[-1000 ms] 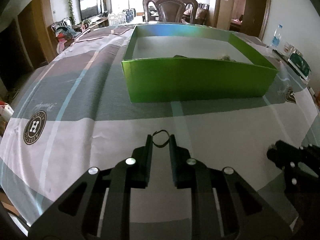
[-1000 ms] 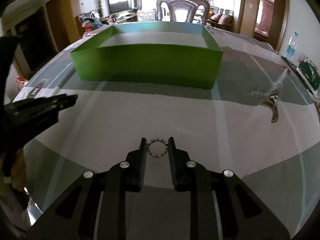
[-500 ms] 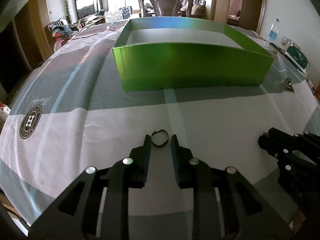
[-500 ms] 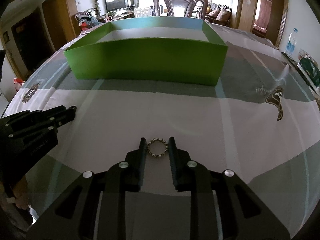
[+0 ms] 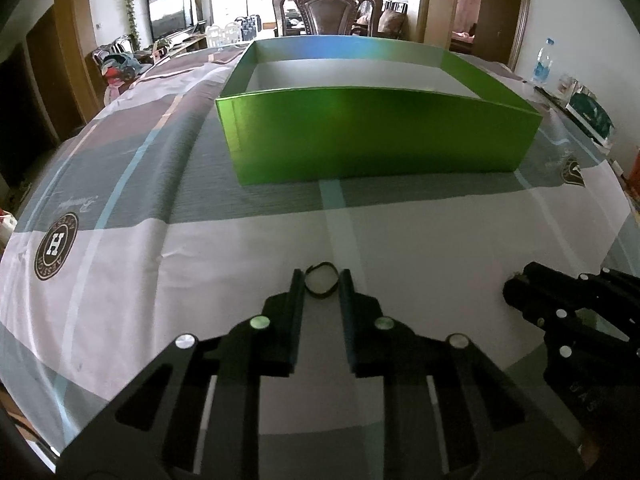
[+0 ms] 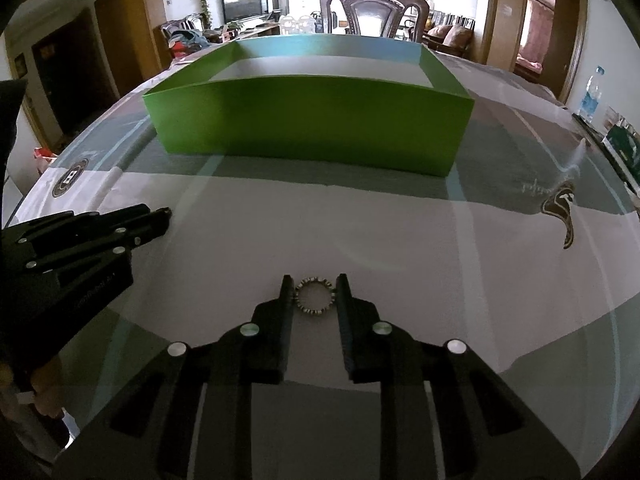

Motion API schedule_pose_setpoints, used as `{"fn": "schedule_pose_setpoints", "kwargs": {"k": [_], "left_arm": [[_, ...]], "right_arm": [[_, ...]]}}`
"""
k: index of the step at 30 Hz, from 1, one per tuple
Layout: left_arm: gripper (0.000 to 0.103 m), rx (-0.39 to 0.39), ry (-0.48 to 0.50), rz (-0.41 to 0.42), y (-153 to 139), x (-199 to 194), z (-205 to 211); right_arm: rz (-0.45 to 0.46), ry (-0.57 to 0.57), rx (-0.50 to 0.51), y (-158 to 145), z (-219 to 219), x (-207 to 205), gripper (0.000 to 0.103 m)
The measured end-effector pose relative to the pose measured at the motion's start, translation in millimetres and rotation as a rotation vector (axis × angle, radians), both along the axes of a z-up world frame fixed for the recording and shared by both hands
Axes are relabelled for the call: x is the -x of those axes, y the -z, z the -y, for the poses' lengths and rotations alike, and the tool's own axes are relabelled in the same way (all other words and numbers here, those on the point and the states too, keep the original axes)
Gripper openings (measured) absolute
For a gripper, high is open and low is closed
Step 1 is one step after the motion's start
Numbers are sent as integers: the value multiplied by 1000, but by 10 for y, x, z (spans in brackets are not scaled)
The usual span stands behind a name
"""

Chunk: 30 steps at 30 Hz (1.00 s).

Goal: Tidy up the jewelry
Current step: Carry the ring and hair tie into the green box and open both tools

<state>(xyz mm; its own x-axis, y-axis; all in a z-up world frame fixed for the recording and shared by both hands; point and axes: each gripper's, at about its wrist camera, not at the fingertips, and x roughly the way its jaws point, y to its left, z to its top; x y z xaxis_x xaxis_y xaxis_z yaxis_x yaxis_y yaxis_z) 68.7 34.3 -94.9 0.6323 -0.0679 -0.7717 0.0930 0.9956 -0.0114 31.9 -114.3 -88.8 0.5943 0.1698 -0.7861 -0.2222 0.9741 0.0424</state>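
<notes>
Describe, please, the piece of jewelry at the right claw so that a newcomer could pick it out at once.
Start at the green box on the patterned tablecloth; nearer the camera the right claw brackets a beaded ring. Unlike the thin dark loop at the left claw, it is pale, studded and evenly round.
</notes>
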Motion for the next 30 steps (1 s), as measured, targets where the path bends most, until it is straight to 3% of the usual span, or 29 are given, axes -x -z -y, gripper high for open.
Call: {"fn": "schedule_pose_setpoints", "kwargs": {"k": [10,22,30], "left_arm": [[18,4,-6,80,-301,133,-27],[18,0,-16,251,-1106,24,-74],[18,-21,-26,330,-1502,-331,-15]], "right_arm": [[36,15,-12,-177,33,22,21],[226,28,-34,-1101,121,-194,21],[263,44,-77,-1450,105,-667,21]]}}
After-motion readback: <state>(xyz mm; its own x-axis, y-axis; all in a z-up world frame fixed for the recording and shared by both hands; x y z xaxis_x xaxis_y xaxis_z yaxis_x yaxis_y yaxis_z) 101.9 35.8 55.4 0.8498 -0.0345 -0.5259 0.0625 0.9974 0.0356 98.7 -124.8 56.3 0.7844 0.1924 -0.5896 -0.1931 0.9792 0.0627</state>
